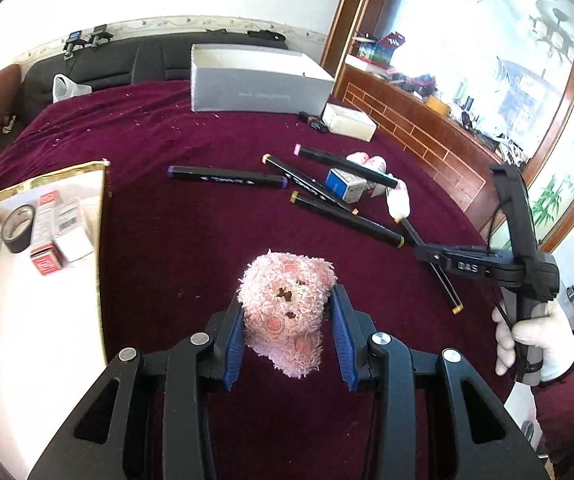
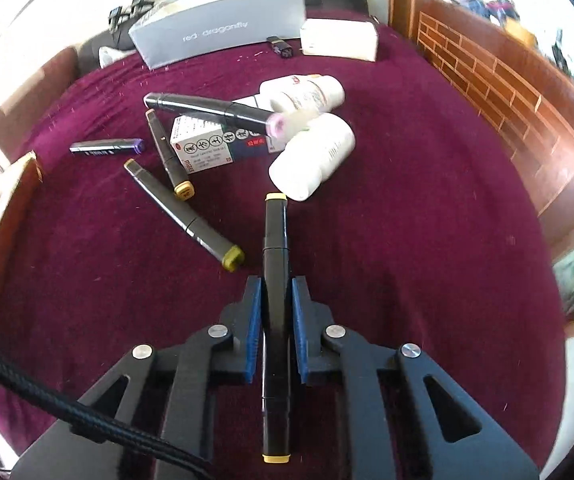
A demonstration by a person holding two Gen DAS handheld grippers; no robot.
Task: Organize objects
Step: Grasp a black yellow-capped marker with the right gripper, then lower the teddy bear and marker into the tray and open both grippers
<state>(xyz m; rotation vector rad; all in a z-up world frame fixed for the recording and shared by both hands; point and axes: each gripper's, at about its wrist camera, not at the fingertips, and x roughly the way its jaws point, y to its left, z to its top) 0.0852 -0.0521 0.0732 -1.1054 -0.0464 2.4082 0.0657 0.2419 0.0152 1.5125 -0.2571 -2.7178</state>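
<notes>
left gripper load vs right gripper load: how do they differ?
The left gripper holds a pink plush toy; the right gripper holds a black marker with yellow end caps. The plush toy is soft, shaggy and rounded, the marker rigid, smooth and slender. The plush toy fills a wide gap between the fingers; the marker sits in a narrow one, running along them and sticking out past the tips. Both are clamped between blue pads, above the maroon cloth.

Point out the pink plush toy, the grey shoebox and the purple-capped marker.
pink plush toy (image 1: pixel 287 304): left wrist view, on its face.
grey shoebox (image 1: pixel 255 94): left wrist view, on its front wall.
purple-capped marker (image 1: pixel 227 176): left wrist view, on the middle of its black barrel.
</notes>
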